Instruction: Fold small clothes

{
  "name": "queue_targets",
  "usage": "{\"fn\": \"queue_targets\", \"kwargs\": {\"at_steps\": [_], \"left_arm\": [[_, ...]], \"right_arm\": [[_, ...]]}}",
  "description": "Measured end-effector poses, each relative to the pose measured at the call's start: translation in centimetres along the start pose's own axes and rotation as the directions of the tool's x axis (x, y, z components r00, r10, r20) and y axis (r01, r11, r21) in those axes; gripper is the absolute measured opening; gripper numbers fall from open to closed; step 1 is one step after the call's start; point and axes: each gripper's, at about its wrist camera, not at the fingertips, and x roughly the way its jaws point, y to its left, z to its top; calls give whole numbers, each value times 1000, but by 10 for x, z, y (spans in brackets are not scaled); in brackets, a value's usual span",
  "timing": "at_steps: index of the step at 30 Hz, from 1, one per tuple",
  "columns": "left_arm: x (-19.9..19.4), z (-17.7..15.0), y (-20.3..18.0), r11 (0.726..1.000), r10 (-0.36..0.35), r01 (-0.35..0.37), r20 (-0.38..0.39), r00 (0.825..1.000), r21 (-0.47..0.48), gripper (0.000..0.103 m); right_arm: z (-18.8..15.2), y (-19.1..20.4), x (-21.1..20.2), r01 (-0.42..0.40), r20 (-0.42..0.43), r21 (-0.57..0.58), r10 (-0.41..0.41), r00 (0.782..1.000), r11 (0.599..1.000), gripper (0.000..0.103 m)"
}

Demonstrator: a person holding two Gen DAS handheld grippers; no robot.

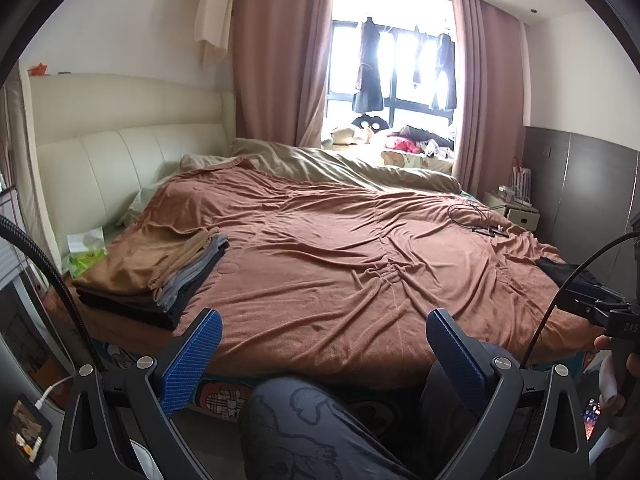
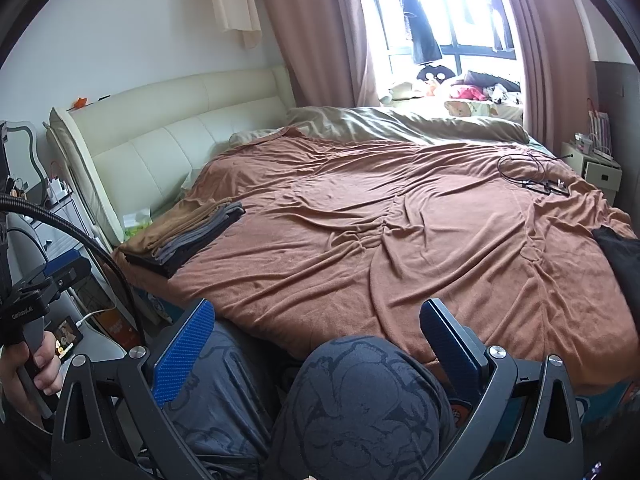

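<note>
Fingers of the left gripper (image 1: 324,344) stand spread wide at the bottom of the left wrist view, blue pads facing inward, nothing between them; they hang above the person's knee (image 1: 304,420) at the near edge of the bed. Folded clothes sit as a neat stack (image 1: 156,276) at centre left of this frame, brown piece on top, grey and black beneath, resting on the brown blanket (image 1: 360,256). A dark garment (image 1: 560,272) lies at the right edge, partly behind the other tool and its cable. The right hand (image 1: 624,364) shows at the far right margin, wrapped round its handle. In the right wrist view, the right gripper (image 2: 320,340) is likewise empty with its fingers held well apart, low over both knees. The stack (image 2: 188,236) lies at centre left here; the dark garment (image 2: 620,256) lies at the right edge, unfolded and partly cut off by the frame. The left hand (image 2: 36,368) grips its handle at lower left. Judgement: both tools are level and drawn back near the lap, pointing across the bed. The step in hand appears to be fetching the dark garment; it should be drawn onto the bare middle of the blanket and spread flat before any fold, with each gripper taking a separate corner.
</note>
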Motion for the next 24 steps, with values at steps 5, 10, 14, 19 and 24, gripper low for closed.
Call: {"fn": "queue_targets", "kwargs": {"at_steps": [5, 10, 14, 19, 24], "left_arm": [[-1, 0, 1, 1000, 1, -1, 3, 1000, -5, 102], [-3, -2, 2, 1000, 0, 0, 5, 1000, -9, 102], [-3, -1, 2, 1000, 0, 0, 4, 1000, -9, 102], [-5, -3, 1, 1000, -4, 4, 5, 1000, -8, 102], [-11, -6, 1, 1000, -6, 7, 13, 1000, -12, 102]], "right_arm": [[0, 0, -1, 0, 1, 1, 0, 1000, 1000, 103], [0, 0, -1, 0, 0, 1, 0, 1000, 1000, 103], [-1, 0, -1, -2, 1, 3, 2, 1000, 1000, 103], [-1, -1, -4, -1, 6, 0, 1, 1000, 1000, 103], [-4, 0, -5, 5, 6, -3, -5, 1000, 1000, 103]]}}
